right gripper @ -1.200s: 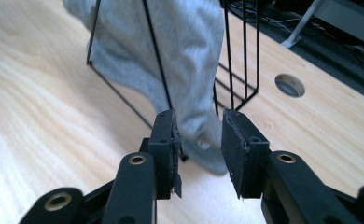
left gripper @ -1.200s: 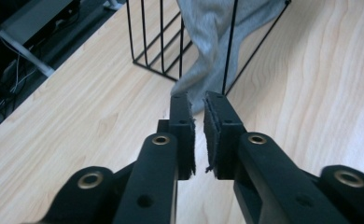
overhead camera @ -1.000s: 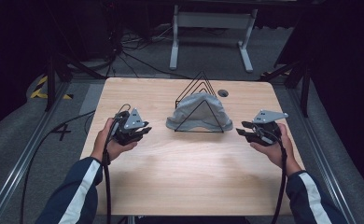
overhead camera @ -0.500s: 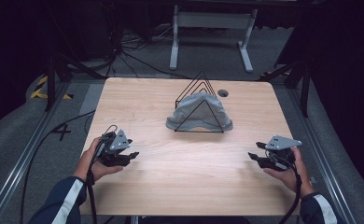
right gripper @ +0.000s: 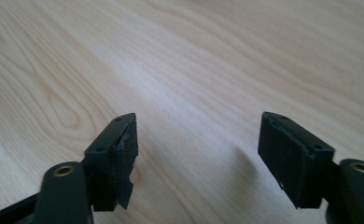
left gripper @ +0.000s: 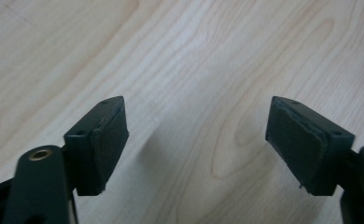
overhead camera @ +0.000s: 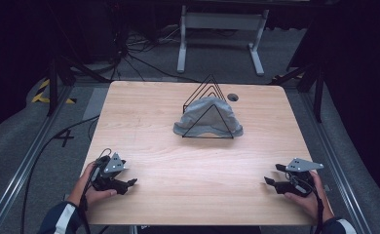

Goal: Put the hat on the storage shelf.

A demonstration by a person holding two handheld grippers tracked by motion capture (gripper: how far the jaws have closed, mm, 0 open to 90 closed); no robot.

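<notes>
While the grey cloth (overhead camera: 207, 117) lies draped over the black wire rack (overhead camera: 208, 108) toward the far side of the table (overhead camera: 144, 112), both grippers sit low at the near edge, well apart from that cloth. Seen from above, the left gripper (overhead camera: 128, 183) lies near and left of the cloth, the right gripper (overhead camera: 270, 181) near and right of it. Along the left gripper (left gripper: 196, 140), its jaws have just been opening and stand spread, bare wood between them. Along the right gripper (right gripper: 196, 149), likewise spread, nothing between.
</notes>
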